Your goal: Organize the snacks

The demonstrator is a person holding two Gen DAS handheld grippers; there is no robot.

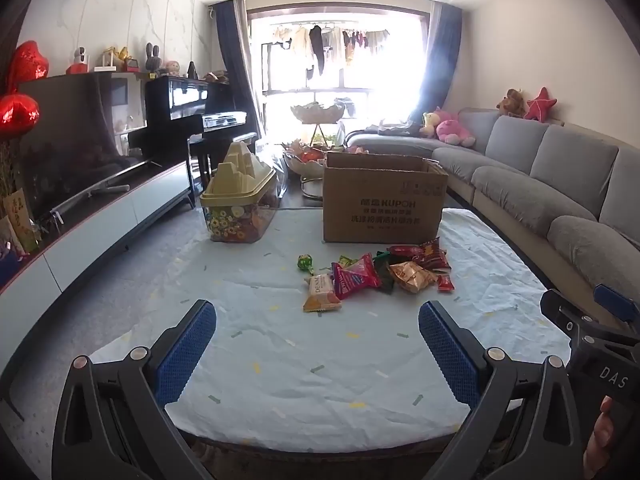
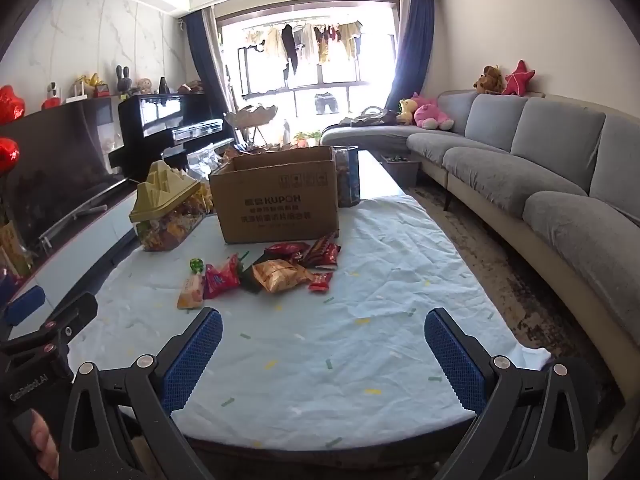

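A heap of snack packets [image 1: 380,276] lies on the table's light blue cloth [image 1: 280,360], in front of an open cardboard box [image 1: 382,204]. The heap also shows in the right wrist view [image 2: 264,274], with the box [image 2: 280,206] behind it. An orange biscuit packet [image 1: 321,298] and a green lollipop [image 1: 305,263] lie at the heap's left. My left gripper [image 1: 318,328] is open and empty, near the table's front edge, short of the heap. My right gripper [image 2: 323,334] is open and empty, beside the left one.
A clear snack jar with a beige castle-shaped lid [image 1: 239,200] stands left of the box. A grey sofa [image 2: 540,184] runs along the right. A TV cabinet [image 1: 100,216] and a piano [image 1: 188,120] stand at the left. A blue canister [image 2: 347,176] stands behind the box.
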